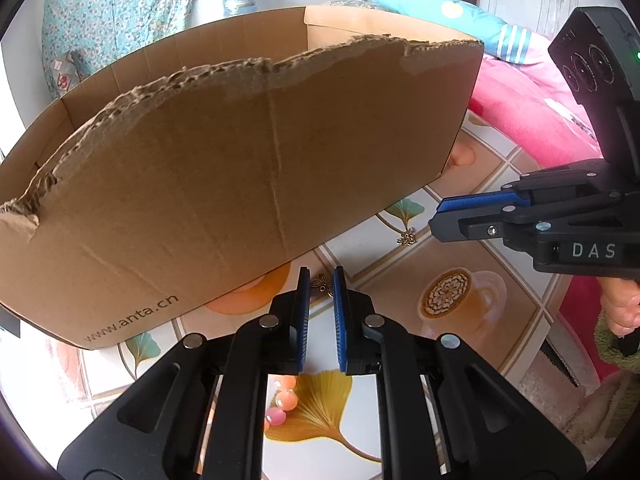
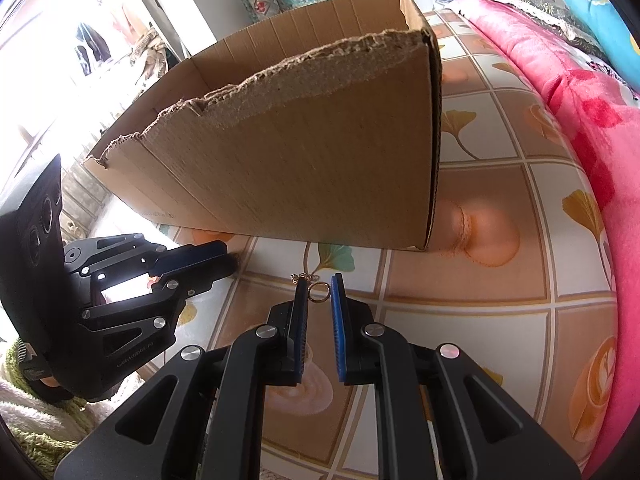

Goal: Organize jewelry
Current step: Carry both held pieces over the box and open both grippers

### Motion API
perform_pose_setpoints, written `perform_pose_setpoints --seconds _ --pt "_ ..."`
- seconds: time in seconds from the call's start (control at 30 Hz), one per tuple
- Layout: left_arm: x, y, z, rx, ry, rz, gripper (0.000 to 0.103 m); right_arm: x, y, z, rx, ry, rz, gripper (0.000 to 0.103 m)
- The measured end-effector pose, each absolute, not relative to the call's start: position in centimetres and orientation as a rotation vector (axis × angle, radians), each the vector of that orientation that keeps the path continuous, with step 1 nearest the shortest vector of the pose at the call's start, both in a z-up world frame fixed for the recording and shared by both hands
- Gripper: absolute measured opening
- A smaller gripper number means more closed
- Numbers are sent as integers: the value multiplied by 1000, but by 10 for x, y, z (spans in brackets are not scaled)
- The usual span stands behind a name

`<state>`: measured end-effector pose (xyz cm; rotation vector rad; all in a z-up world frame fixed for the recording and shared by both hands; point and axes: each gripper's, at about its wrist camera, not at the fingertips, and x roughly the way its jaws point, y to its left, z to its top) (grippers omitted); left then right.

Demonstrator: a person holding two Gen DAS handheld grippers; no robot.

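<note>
A small bronze butterfly charm (image 1: 322,282) sits on the patterned tablecloth between the blue pads of my left gripper (image 1: 321,274), which is shut on it. In the right wrist view a gold ring (image 2: 319,293) with a short chain (image 2: 301,277) is pinched between the pads of my right gripper (image 2: 319,282). The open cardboard box (image 1: 240,160) with a torn top edge stands just behind both. The right gripper (image 1: 434,220) comes in from the right. A small metal cluster (image 1: 406,238) shows just off its tips.
The box (image 2: 300,160) fills the middle of both views, and its inside is hidden. My left gripper (image 2: 228,258) shows at the left by the box's foot. A pink blanket (image 2: 580,100) borders the tiled cloth on the right. A hand (image 1: 620,308) grips the right handle.
</note>
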<state>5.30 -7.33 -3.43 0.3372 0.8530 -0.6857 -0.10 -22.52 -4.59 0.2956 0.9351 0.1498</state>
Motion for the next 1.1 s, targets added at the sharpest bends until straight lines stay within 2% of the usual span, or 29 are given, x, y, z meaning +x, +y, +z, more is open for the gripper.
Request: perform_pose_setpoints --seconds 0.23,0.6,0.7,0.97,1.1 --pt "39 -60 -11 294 813 -743 10 -13 -228 -22 324 870 194 12" --pt "48 -39 90 148 590 -833 10 -3 -228 70 297 629 279 12" --pt "67 -46 90 156 602 -794 10 19 -227 71 272 649 265 12" --pt "128 -69 52 117 806 -759 10 75 -230 39 219 827 231 12" --pt "138 -72 37 94 859 -757 12 82 -235 37 229 835 229 13"
